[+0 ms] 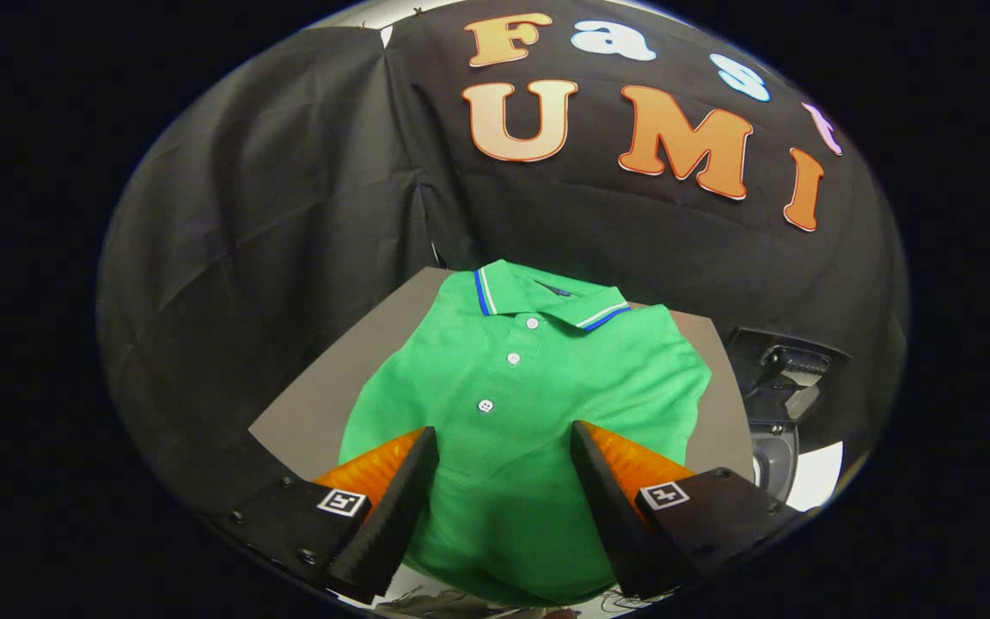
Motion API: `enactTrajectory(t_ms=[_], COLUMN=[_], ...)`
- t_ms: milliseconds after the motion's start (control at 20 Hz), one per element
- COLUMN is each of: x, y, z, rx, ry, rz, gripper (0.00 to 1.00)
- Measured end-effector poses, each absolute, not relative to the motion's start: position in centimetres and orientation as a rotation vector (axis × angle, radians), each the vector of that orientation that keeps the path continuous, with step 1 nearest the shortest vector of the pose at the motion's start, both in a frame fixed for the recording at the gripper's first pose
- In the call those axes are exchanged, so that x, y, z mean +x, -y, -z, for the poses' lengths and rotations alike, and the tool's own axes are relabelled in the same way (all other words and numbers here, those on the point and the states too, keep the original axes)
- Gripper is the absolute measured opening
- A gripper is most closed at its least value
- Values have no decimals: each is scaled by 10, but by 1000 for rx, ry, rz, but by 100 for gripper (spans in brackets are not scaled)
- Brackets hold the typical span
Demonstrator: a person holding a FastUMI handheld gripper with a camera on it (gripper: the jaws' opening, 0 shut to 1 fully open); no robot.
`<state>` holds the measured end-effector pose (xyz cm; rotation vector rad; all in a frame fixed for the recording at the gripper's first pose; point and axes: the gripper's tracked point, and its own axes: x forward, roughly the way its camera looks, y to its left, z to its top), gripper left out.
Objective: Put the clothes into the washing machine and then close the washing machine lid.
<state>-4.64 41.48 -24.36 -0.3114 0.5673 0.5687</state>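
Note:
A green polo shirt [538,387] lies flat on a grey table [332,387], collar pointing toward the booth wall, three white buttons down its placket. My gripper [504,434] hovers above the shirt's lower half with its two black-padded orange fingers [388,481] spread wide apart. The shirt's fabric shows between the fingers and nothing is pinched. To the right of the table stands the washing machine [779,387], seen as a dark raised lid over a grey round body.
Black cloth walls close off the space behind and to the left of the table. The grey table's bare corners show left and right of the shirt. A white patch of floor lies beside the machine at the right.

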Motion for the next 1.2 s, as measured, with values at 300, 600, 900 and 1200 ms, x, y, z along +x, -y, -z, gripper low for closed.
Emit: enactTrajectory(t_ms=[300,600,900,1200], x=[-45,-49,-43,-47], y=[-417,-422,-423,-415], z=[254,254,254,238], rx=[-314,-293,-261,-272], ry=[-602,-583,-588,-528], rz=[-601,-660,-679,-695], gripper=[98,64,22,11])
